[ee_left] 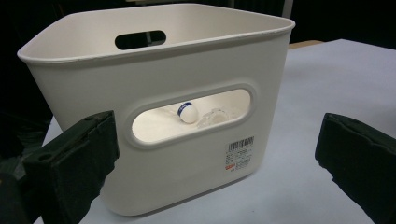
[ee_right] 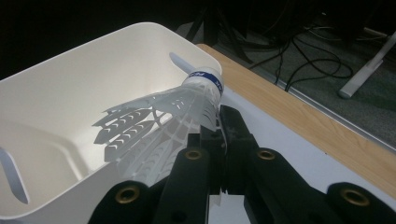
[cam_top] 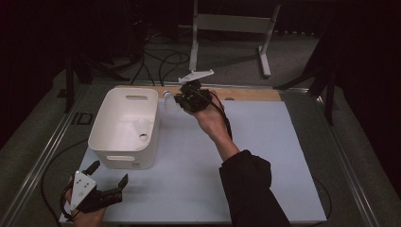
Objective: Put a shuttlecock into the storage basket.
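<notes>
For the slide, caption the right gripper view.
Right tongs shut on a white shuttlecock beside the white bin.

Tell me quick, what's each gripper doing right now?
Left gripper: open, empty, facing the white bin.
Right gripper: jaws shut on a white plastic shuttlecock beside the bin's rim.

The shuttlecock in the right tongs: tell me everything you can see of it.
The shuttlecock is white plastic with a slotted, net-like skirt and a rounded white cork tip ringed by a blue band with white lettering. The right tongs are shut on the skirt near the cork, holding it tilted, its cork up and away from the camera. It hangs at the right rim of the white bin, beside the table's wooden edge. Nothing else touches it.
</notes>
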Tool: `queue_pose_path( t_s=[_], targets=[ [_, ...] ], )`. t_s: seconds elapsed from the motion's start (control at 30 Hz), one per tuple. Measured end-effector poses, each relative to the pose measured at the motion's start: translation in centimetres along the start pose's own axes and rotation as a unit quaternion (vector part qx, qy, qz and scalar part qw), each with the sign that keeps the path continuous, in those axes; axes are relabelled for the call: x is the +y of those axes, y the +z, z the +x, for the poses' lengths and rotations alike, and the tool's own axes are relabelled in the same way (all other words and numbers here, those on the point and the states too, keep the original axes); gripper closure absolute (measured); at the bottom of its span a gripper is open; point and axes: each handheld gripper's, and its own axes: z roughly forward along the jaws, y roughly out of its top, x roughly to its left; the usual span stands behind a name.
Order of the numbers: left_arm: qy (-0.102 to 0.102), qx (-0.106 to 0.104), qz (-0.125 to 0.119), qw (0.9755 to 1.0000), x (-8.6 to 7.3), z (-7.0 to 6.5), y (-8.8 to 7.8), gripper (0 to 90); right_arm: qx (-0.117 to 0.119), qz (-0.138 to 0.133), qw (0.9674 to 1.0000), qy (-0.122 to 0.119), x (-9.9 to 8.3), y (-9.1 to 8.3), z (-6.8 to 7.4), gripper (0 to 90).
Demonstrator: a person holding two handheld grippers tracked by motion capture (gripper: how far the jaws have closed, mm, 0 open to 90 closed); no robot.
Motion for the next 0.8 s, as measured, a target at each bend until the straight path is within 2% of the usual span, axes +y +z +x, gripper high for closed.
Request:
queue_pose_path(
  t_s=[0.8],
  targets=[
    [0.001, 0.000, -0.001, 1.0000, 0.00, 0.05, -0.04, 0.2, 0.014, -0.015, 0.9998, 0.007, 0.93, 0.12, 0.33, 89.2]
  ],
)
